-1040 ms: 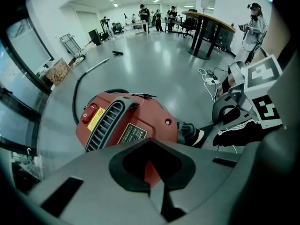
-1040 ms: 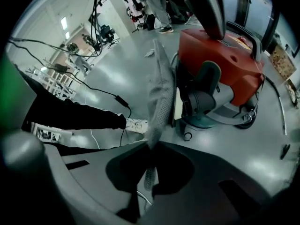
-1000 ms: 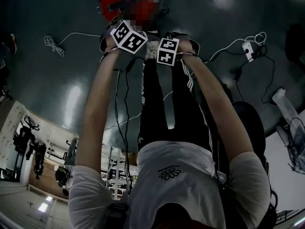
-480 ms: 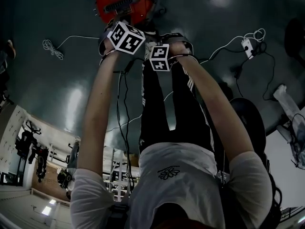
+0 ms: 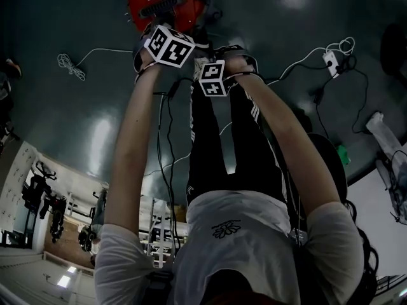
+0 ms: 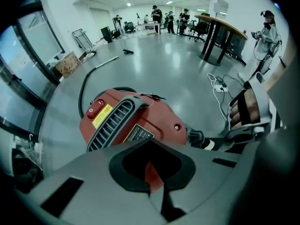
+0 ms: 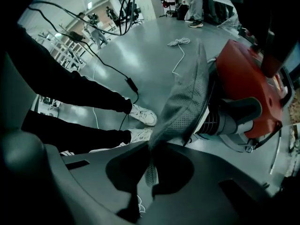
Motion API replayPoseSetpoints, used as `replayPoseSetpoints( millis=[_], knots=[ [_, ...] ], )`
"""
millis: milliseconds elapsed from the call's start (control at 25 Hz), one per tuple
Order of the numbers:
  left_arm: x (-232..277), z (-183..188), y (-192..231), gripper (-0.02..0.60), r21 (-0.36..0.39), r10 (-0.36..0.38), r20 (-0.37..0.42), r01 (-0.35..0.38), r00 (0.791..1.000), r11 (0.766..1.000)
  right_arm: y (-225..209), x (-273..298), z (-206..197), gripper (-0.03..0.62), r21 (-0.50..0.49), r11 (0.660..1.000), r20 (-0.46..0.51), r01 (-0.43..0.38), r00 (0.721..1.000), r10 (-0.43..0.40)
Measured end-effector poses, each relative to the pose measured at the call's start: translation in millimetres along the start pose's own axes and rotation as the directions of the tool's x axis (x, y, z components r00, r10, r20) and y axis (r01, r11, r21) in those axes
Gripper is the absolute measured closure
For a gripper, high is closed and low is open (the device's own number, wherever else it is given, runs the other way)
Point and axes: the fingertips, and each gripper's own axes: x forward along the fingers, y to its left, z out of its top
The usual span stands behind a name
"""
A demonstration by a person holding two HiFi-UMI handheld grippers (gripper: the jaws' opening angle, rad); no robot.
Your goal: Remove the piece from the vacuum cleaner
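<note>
While our right gripper point(image 7: 149, 172) is clenched on a thin fold of the grey cloth piece point(image 7: 187, 97), that piece stretches from the jaws up to the end of the red vacuum cleaner point(image 7: 248, 78), where it looks not yet free. Our left gripper point(image 6: 152, 184) is closed too, seemingly pinching a red edge of the machine's body to steady it (we cannot judge how firm that hold is). If we pull hard, the fold may slip out or the mesh may tear. If the left hold gives, the whole machine could slide towards our shoes point(image 7: 140, 115) instead of releasing the piece. A cable point(image 7: 112, 69) lying near our feet could snag.
</note>
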Motion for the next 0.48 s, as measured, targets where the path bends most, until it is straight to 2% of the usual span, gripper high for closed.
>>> replayPoseSetpoints(
  millis=[280,400,480],
  knots=[
    [-1.4,-2.2,-1.9,0.578,0.024,0.009,-0.004,-0.009,1.0,1.0,2.7,4.8,-3.2,0.569,-0.092,0.996,0.001,0.003,1.0,-0.003],
    [-0.8,-0.5,-2.5,0.578,0.031,0.009,0.009,-0.009,1.0,0.999,6.7,1.9,-14.7,0.569,-0.17,0.985,0.022,-0.034,0.999,0.038],
    [-0.9,0.8,-3.0,0.578,0.025,0.006,0.017,-0.006,1.0,1.0,7.6,-0.4,-23.0,0.569,-0.188,0.981,0.025,-0.055,0.998,0.06]
  ],
)
